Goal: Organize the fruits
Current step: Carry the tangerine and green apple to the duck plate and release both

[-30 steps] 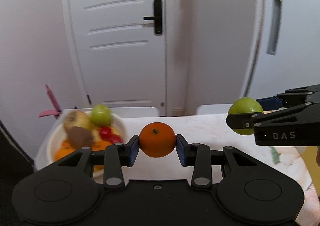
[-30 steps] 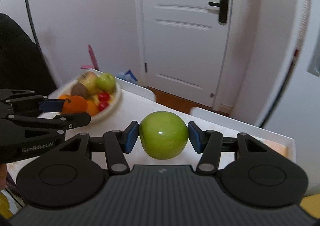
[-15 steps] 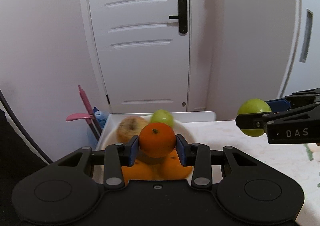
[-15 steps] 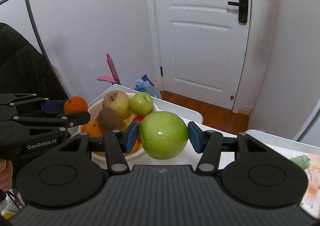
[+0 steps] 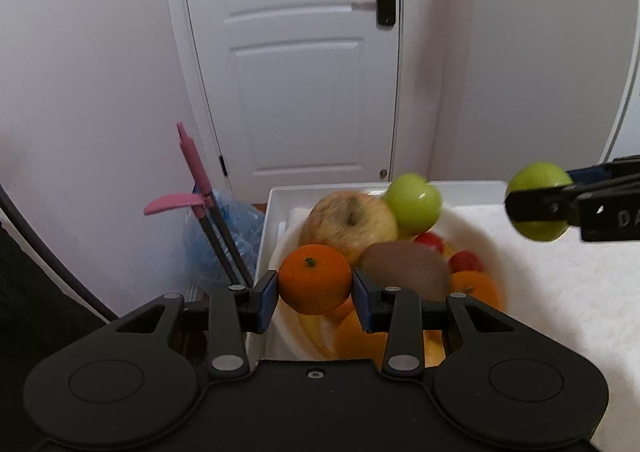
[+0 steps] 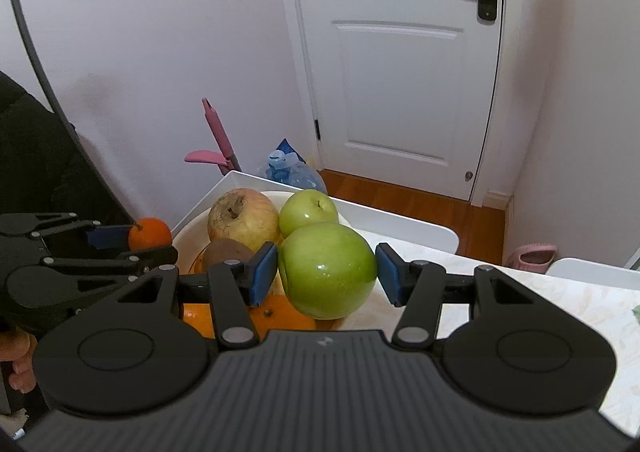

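My left gripper [image 5: 314, 294] is shut on a small orange [image 5: 315, 278], held just above the near left rim of a white fruit bowl [image 5: 474, 223]. My right gripper [image 6: 326, 272] is shut on a big green apple [image 6: 327, 270], hovering over the bowl's [image 6: 188, 228] near right side. The bowl holds a yellowish apple [image 6: 243, 223], a smaller green apple [image 6: 308, 211], a kiwi [image 6: 226, 252], red cherry tomatoes [image 5: 464, 260] and oranges [image 6: 276, 318]. In the left wrist view the right gripper [image 5: 538, 207] with its apple [image 5: 536, 181] enters from the right.
The bowl stands at the far left corner of a white table [image 6: 560, 292] with a pale patterned cloth. Beyond the table edge are a pink dustpan handle [image 6: 218, 133], a blue water bottle [image 6: 294, 171], a white door [image 6: 400, 51] and wooden floor. A hand [image 6: 18, 364] shows at lower left.
Both grippers have travelled left across the table to the fruit bowl, each keeping its fruit. The bowl now lies right beneath and ahead of them.
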Demonstrator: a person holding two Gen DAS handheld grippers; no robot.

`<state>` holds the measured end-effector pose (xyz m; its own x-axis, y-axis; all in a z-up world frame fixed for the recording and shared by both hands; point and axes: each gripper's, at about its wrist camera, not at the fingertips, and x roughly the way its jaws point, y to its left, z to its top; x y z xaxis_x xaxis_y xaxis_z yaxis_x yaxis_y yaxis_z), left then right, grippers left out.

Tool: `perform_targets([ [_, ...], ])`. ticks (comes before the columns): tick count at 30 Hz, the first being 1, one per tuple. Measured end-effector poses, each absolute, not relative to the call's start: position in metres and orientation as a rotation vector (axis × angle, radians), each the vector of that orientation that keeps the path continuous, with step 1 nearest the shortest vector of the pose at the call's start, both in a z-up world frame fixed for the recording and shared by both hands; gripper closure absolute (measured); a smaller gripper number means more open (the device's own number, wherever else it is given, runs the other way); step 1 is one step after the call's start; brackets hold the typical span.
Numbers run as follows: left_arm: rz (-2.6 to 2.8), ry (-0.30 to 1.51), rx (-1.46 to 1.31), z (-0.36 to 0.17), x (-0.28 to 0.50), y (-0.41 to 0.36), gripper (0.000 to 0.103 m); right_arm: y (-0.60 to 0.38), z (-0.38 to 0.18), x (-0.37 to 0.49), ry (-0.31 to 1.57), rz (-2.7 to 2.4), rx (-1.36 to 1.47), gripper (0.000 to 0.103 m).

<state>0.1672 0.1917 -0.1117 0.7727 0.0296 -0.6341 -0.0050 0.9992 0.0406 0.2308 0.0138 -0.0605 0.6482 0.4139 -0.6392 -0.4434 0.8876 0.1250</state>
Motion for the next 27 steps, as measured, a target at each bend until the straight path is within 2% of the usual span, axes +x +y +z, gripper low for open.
perform_targets([
  [8,-0.011,0.734,0.039,-0.129,0.181,0.203,0.058,0.025,-0.065,0.235,0.727,0.462,-0.033,0.034],
  [9,-0.014,0.732,0.041,-0.128,0.183,0.204,0.049,0.027,-0.065,0.237,0.728,0.460,-0.033,0.034],
  [10,-0.016,0.725,0.042,-0.127,0.181,0.203,0.036,0.027,-0.065,0.237,0.728,0.457,-0.032,0.034],
  [12,-0.016,0.703,0.044,-0.123,0.175,0.201,0.023,0.028,-0.065,0.238,0.727,0.453,-0.031,0.034],
  [17,-0.034,0.693,0.046,-0.116,0.168,0.201,0.023,0.029,-0.062,0.242,0.725,0.446,-0.029,0.034],
  [21,-0.044,0.679,0.049,-0.110,0.162,0.201,0.017,0.031,-0.063,0.249,0.736,0.446,-0.016,0.034],
  [27,-0.052,0.679,0.050,-0.108,0.154,0.201,0.017,0.037,-0.076,0.260,0.777,0.446,0.015,0.034],
])
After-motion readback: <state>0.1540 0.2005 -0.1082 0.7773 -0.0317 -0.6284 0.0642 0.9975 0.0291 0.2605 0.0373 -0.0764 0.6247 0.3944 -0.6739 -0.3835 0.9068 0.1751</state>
